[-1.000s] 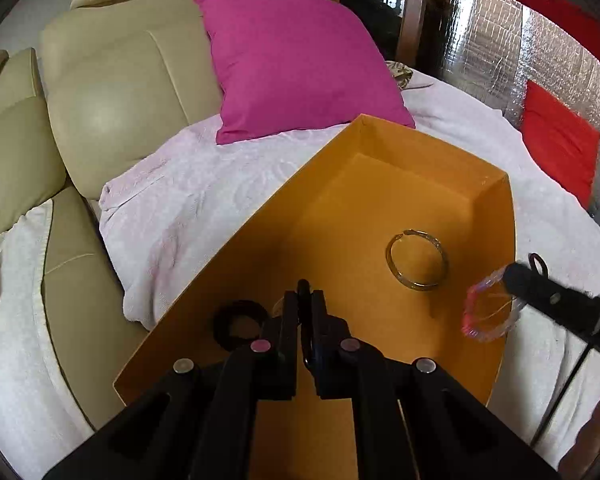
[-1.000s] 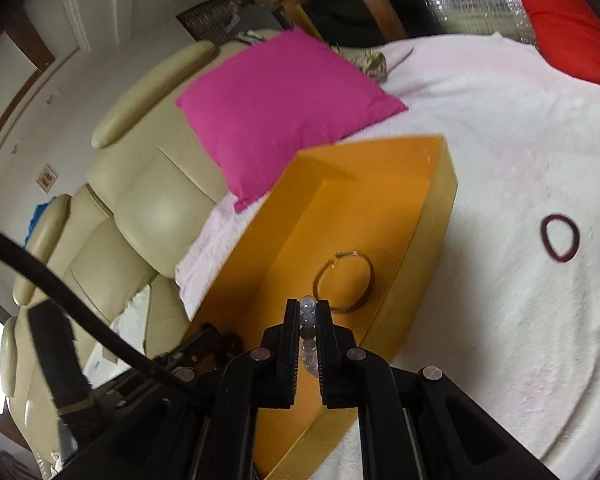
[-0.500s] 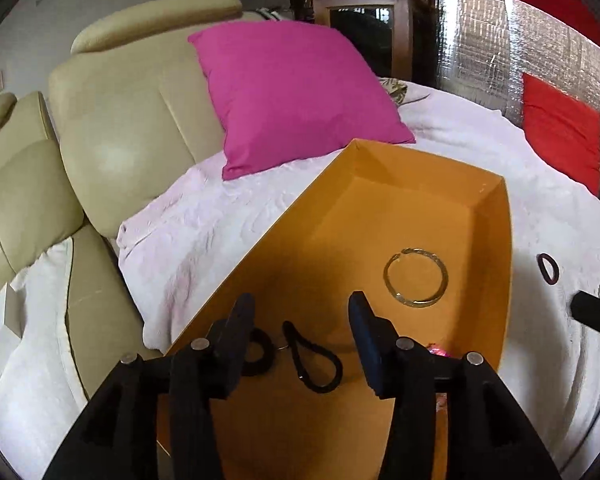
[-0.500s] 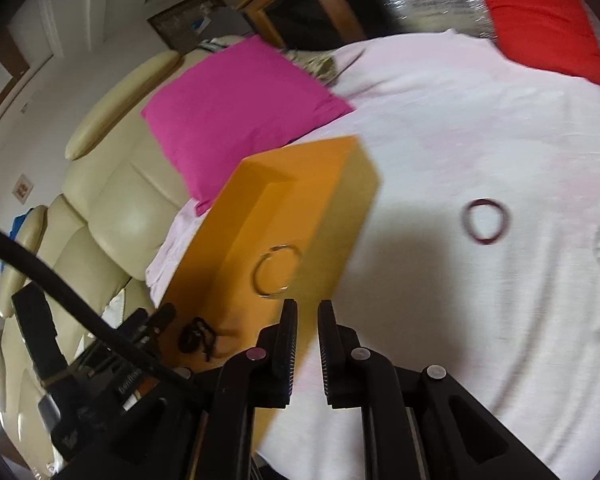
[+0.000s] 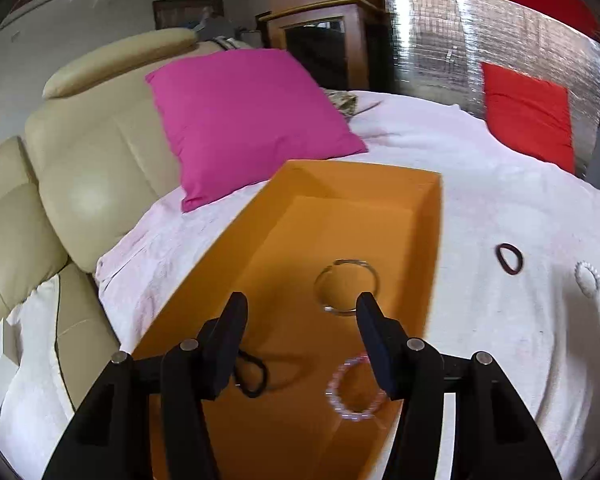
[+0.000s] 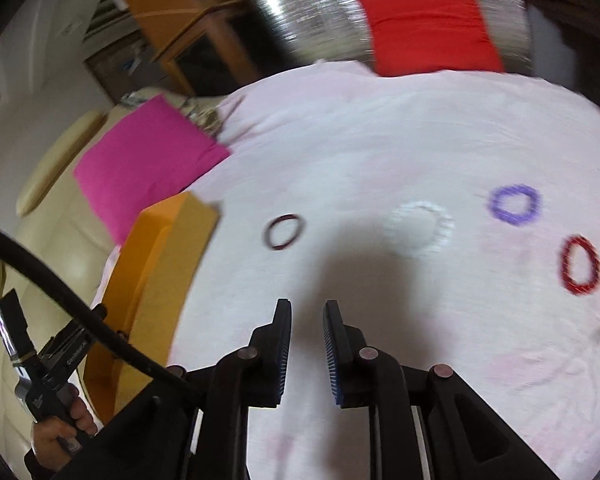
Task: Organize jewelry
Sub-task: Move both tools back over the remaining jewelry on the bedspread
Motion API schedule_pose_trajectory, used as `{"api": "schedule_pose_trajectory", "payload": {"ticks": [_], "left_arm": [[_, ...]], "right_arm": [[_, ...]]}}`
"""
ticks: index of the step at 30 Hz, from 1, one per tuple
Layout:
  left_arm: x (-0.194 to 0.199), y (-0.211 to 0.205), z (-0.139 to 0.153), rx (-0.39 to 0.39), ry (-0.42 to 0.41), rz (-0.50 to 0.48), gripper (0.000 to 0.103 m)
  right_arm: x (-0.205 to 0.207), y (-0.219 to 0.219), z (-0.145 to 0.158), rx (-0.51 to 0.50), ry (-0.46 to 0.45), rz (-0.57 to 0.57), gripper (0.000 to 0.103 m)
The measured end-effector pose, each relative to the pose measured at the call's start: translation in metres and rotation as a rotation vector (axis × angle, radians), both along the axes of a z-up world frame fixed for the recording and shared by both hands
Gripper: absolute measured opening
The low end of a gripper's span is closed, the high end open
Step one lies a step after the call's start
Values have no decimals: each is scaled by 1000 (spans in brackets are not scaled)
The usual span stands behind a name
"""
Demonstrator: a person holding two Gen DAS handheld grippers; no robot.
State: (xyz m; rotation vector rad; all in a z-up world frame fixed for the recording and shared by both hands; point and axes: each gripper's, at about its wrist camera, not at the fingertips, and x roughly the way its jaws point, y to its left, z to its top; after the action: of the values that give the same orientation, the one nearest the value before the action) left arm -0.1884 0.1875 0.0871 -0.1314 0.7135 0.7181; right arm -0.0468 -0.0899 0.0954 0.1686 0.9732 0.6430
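Observation:
An orange box (image 5: pixel 352 184) lies on the white sheet. It holds a metal bangle (image 5: pixel 346 286), a pink bead bracelet (image 5: pixel 354 390) and a black hair tie (image 5: pixel 252 374). My left gripper (image 5: pixel 300 312) is open and empty above the box. My right gripper (image 6: pixel 306 314) is open and empty over the sheet, right of the box (image 6: pixel 160 264). On the sheet lie a dark red hair tie (image 6: pixel 284 231), a white bracelet (image 6: pixel 420 226), a purple bracelet (image 6: pixel 514 205) and a red bracelet (image 6: pixel 579 265). The first three also show in the left wrist view (image 5: pixel 509 258).
A pink cushion (image 5: pixel 244 120) leans on the cream sofa (image 5: pixel 84 152) behind the box. A red cushion (image 5: pixel 528 114) and a silver foil panel (image 5: pixel 452 44) stand at the back right. The white sheet (image 6: pixel 380 140) covers the surface.
My left gripper opened and dropped the black hair tie into the box, then drew back. My right gripper let the pink bracelet fall into the box and swung right over the sheet.

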Motion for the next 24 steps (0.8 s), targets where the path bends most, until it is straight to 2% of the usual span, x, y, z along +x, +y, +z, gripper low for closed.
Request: {"api": "schedule_pose_trajectory", "payload": {"ticks": [6, 24], "left_arm": [[16, -27, -1, 27, 16, -60, 58], [43, -75, -3, 58, 41, -151, 59]], "right_arm": [[11, -51, -14, 39, 56, -119, 18], [14, -91, -14, 46, 63, -165, 18]]}}
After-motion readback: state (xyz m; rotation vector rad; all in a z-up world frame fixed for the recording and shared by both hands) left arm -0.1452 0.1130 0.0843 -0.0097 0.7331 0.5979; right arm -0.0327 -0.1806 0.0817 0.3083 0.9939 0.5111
